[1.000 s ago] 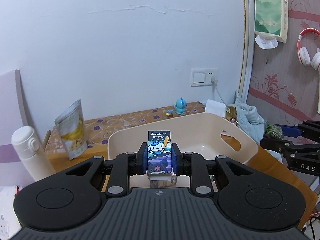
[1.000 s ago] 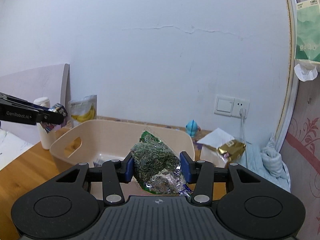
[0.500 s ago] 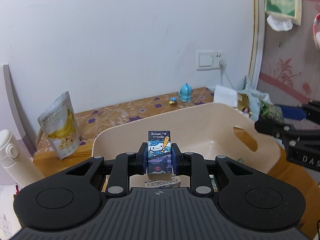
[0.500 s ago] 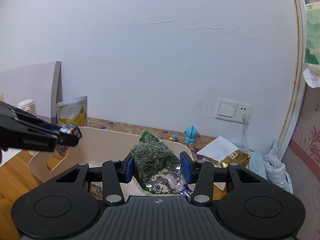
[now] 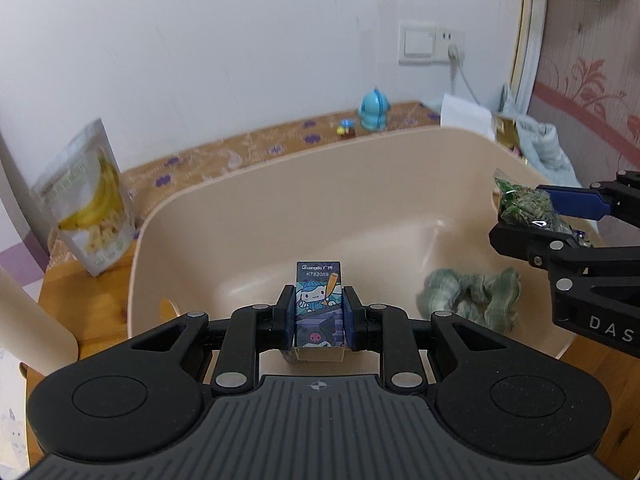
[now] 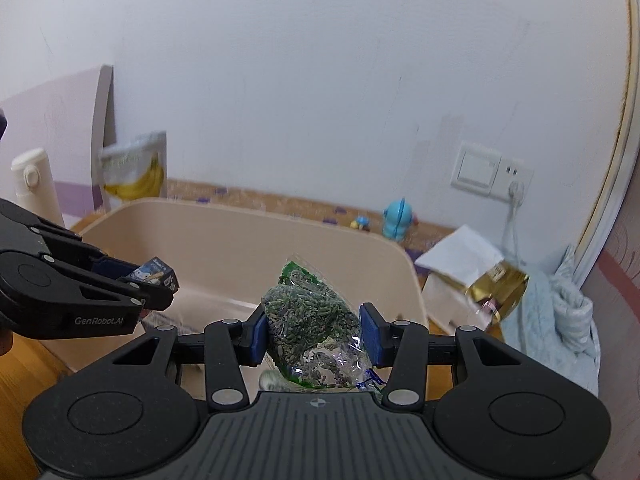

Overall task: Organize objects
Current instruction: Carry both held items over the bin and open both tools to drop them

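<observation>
- Gripping a small cartoon-printed box (image 5: pixel 319 308), your left gripper (image 5: pixel 319 320) has both blue pads pressed against the box's sides; the box stands upright between them, its top clear of the fingertips.
- Your left gripper sits over the near-left part of the beige plastic bin (image 5: pixel 256 200); from the right wrist view the same box (image 6: pixel 156 274) shows at the tip of that gripper (image 6: pixel 150 284), above the bin's left side.
- Your right gripper (image 6: pixel 314 338) is clamped on a clear bag of dried green herbs (image 6: pixel 312 320), the bag bulging up between the blue pads and trailing crinkled plastic below them.
- From the left wrist view, that bag (image 5: pixel 524 206) hangs at the bin's right rim, held by your right gripper (image 5: pixel 532 216).
- A green checked scrunchie (image 5: pixel 468 296) lies on the bin floor, toward the right wall.
- Outside the bin, a banana-chip pouch (image 5: pixel 86 204) stands upright near its left corner, with a cream bottle (image 6: pixel 34 184) farther left.
- A blue figurine (image 5: pixel 375 110) stands on the patterned mat (image 5: pixel 248 148) by the wall, behind the bin.
- A gold packet (image 6: pixel 498 284) and pale cloth (image 6: pixel 560 312) lie right of the bin, on the wooden table (image 5: pixel 94 300).
</observation>
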`<action>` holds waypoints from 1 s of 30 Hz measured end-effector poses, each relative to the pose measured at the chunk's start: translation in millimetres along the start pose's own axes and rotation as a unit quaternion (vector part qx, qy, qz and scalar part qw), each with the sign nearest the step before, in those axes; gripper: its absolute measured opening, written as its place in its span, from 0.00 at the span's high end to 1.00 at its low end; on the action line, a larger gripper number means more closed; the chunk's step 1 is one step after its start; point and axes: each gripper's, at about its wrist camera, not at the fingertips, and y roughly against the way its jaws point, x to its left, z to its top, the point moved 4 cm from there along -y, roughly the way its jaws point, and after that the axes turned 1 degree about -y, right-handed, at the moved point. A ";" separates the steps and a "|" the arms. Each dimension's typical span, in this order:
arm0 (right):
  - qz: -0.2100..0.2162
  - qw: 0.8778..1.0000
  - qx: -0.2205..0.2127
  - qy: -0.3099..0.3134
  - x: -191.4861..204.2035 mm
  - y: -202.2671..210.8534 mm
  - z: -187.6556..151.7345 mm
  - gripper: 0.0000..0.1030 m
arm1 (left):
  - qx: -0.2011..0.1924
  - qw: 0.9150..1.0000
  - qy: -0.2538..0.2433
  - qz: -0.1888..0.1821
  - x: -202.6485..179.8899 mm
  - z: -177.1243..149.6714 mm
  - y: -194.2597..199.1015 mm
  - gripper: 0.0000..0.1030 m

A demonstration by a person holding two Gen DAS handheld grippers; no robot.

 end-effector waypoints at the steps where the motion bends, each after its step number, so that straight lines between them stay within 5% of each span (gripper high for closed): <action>1: 0.001 1.000 0.006 0.000 0.6 -2.7 -1.1 0.57 | 0.008 1.000 0.001 0.001 -0.5 -1.1 -2.4 0.77; 13: 0.007 0.998 0.060 -0.002 0.5 -21.3 -14.6 0.54 | 0.051 0.999 0.003 0.009 2.1 -13.2 -16.8 0.75; 18: 0.002 0.998 0.055 -0.011 -3.9 -19.1 -14.6 0.38 | 0.030 0.999 0.014 0.006 6.7 -11.5 -7.4 0.34; 24: 0.008 0.999 0.029 -0.030 -13.2 -2.3 -8.6 0.13 | 0.008 1.000 0.017 0.018 9.1 -3.9 15.3 0.27; 30: 0.005 0.999 0.003 -0.053 -25.8 19.3 -1.5 0.00 | -0.024 0.999 0.033 0.019 15.0 4.7 47.2 0.19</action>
